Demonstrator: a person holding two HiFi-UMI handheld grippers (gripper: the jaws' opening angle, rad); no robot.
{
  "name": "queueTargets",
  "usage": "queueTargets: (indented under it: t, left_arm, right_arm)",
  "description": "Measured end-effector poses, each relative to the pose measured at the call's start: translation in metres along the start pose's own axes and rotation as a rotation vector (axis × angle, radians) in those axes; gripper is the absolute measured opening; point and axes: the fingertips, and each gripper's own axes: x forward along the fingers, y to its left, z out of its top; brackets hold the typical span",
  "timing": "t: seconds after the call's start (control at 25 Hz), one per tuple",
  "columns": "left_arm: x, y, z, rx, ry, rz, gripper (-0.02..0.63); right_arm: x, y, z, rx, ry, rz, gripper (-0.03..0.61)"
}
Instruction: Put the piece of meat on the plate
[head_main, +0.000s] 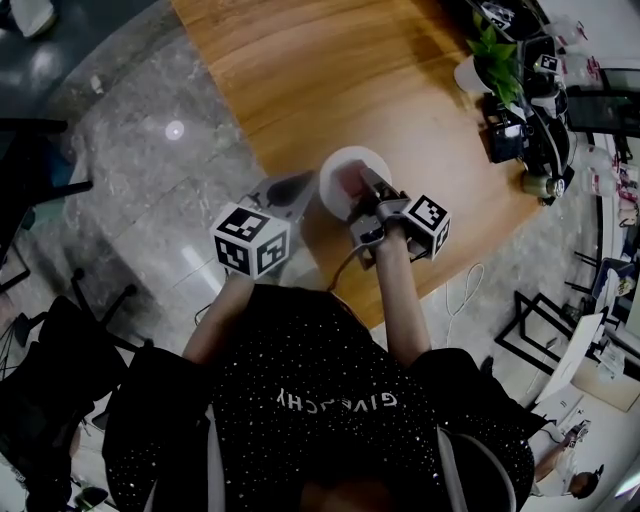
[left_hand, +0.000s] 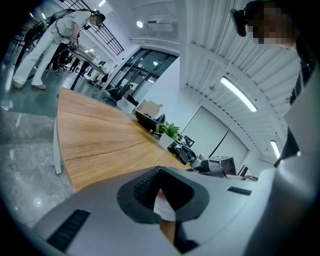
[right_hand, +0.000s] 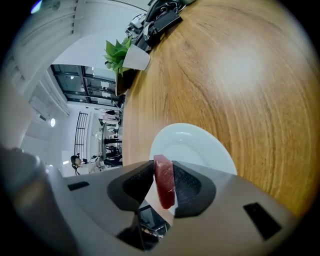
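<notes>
We hold meat (right_hand: 164, 187) upright, pinched in right tool (right_hand: 162, 166). Plate (right_hand: 200, 145) sits just below tips, so release should land it there. Left tool (left_hand: 160, 174) closed, empty, parked beside plate, above worktop (right_hand: 240, 75).

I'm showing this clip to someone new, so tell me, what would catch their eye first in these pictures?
The red meat stands out first, pinched in the right claw over the white plate. The plate sits near the edge of a wooden table. The left claw is shut on nothing, off to the plate's left.
</notes>
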Motion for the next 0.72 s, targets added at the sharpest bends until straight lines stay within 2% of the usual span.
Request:
queueTargets:
  t: [0.12, 0.24, 0.36, 0.56, 0.72]
  left_arm:
    - [0.000, -0.002, 0.000, 0.006, 0.003, -0.007, 0.009]
    - [-0.002, -0.003, -0.001, 0.006, 0.004, -0.007, 0.009]
    - [-0.003, -0.005, -0.003, 0.002, 0.004, -0.009, 0.009]
    - [-0.005, -0.011, 0.000, 0.014, -0.008, -0.018, 0.009]
    - [-0.010, -0.012, 0.001, 0.013, -0.014, -0.015, 0.009]
  right_arm:
    - [-0.002, -0.001, 0.000, 0.016, -0.005, 0.006, 0.122]
    - [-0.004, 0.001, -0.002, 0.013, -0.009, 0.001, 0.183]
    - [-0.007, 0.001, -0.003, 0.012, -0.012, -0.015, 0.201]
    - [-0.011, -0.002, -0.002, 0.014, -0.028, -0.064, 0.236]
    - [-0.020, -0.009, 0.000, 0.008, -0.066, -0.144, 0.247]
